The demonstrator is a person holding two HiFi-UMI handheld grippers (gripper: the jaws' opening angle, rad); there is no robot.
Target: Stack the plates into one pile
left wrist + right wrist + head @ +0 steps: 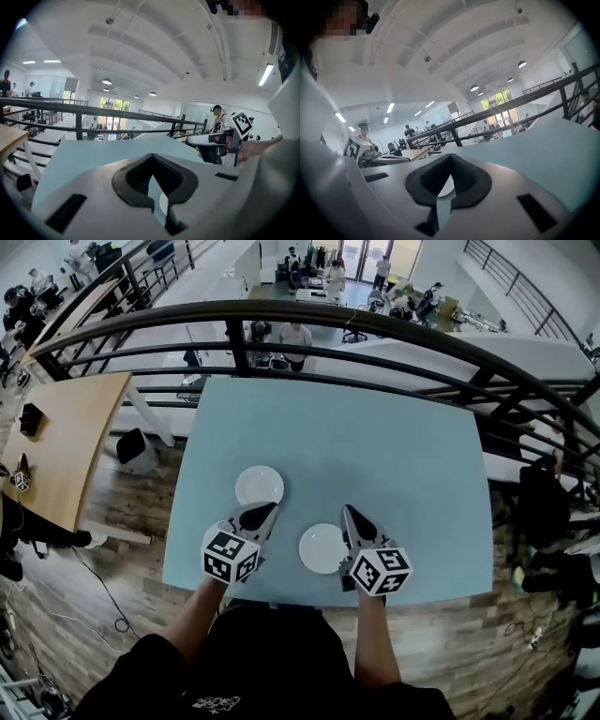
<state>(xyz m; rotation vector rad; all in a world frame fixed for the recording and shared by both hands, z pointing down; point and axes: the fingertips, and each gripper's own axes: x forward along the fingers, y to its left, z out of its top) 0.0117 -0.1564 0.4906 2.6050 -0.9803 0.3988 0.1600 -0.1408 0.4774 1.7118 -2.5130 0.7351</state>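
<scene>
While both tools sit low over the near part of the light-blue rectangular tabletop point(403, 456), the open room is far and right: a wide stretch of blue surface runs from the plates to the far and right edges. The near edge is tight (the near white round plate point(322, 548) lies close to it, and the person's forearms cross it).

The far white round plate point(259, 485) lies left of centre. The near one sits to its right and nearer, apart from it, with blue showing between them.

Left gripper point(266, 512): jaws pressed together, nothing held. Its tip is at the near-right rim of the far plate; contact not readable. In its own view the left gripper point(151, 161) shows a sliver of white plate through the slit below the closed tips.

Right gripper point(349, 513): jaws together too, empty, lying just beside the right rim of the near plate and pointing far; can't tell if it touches. In its own view the right gripper point(450, 160) shows a bit of white past the tips.

The tabletop surface is plain and matte. A black metal railing point(281, 313) curves just beyond the far edge, and past it is a lower floor with desks and people. A tan wooden table point(66, 442) stands at left, well apart, with wood-plank floor point(122, 549) between. The white ceiling carries round lamps point(107, 81).
</scene>
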